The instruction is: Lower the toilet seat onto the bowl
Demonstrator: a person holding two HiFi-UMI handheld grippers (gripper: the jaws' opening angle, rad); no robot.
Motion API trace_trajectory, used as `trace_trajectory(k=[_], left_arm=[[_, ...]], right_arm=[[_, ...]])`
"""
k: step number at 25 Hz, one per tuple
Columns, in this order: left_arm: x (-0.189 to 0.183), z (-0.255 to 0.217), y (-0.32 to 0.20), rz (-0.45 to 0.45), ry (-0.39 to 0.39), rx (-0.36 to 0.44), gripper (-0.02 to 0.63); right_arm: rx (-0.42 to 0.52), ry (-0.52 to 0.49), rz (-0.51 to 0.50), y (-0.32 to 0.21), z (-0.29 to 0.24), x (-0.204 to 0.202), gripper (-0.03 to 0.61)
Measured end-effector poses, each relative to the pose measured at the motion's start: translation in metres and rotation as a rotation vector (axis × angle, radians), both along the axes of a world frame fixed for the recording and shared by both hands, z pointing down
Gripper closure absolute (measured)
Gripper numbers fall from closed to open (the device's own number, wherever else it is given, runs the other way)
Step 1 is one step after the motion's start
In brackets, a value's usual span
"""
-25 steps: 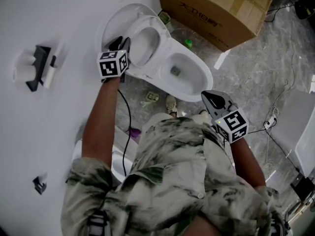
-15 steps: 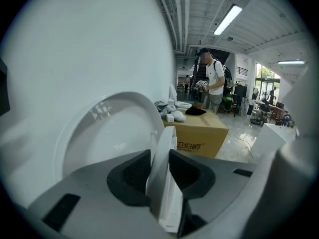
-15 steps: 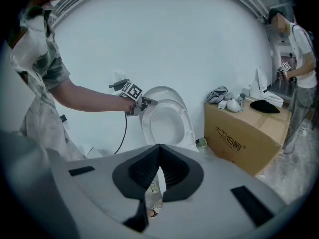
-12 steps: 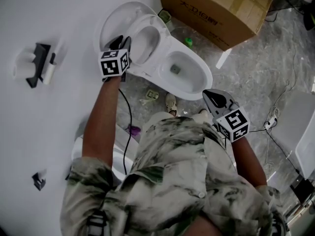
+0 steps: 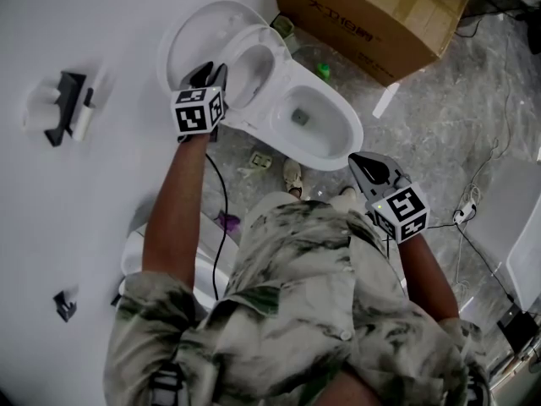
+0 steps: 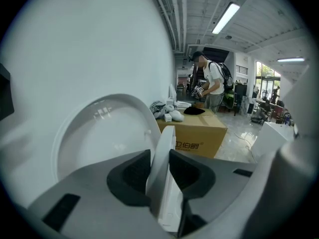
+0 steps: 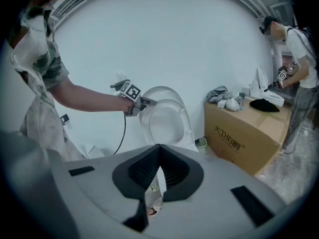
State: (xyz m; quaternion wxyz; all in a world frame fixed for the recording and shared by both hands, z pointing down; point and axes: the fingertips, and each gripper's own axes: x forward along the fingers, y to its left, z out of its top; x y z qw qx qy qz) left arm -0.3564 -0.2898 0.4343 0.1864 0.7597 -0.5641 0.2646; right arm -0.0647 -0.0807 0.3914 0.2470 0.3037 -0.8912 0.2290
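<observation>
Seat (image 6: 164,148) gripped for lowering.
Left gripper (image 5: 213,76) clamped its rim to steer it down; right gripper (image 7: 158,156) idled, closed and empty.

From the head view the left gripper (image 5: 211,74) hides the stretch of seat (image 5: 272,62) rim it sits over. The box (image 5: 372,24) runs off the top edge. Scraps (image 5: 260,161) beside the bowl (image 5: 342,112) are too small to name. The right edge cuts a white unit (image 5: 517,227).
</observation>
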Motion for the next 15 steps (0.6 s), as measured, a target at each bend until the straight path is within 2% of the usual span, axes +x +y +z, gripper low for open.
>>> trace_trajectory(k=[15], left_arm=[[0.035, 0.001, 0.022, 0.012, -0.03, 0.005, 0.485]], right_arm=[[-0.002, -0.009, -0.013, 0.014, 0.006, 0.029, 0.555]])
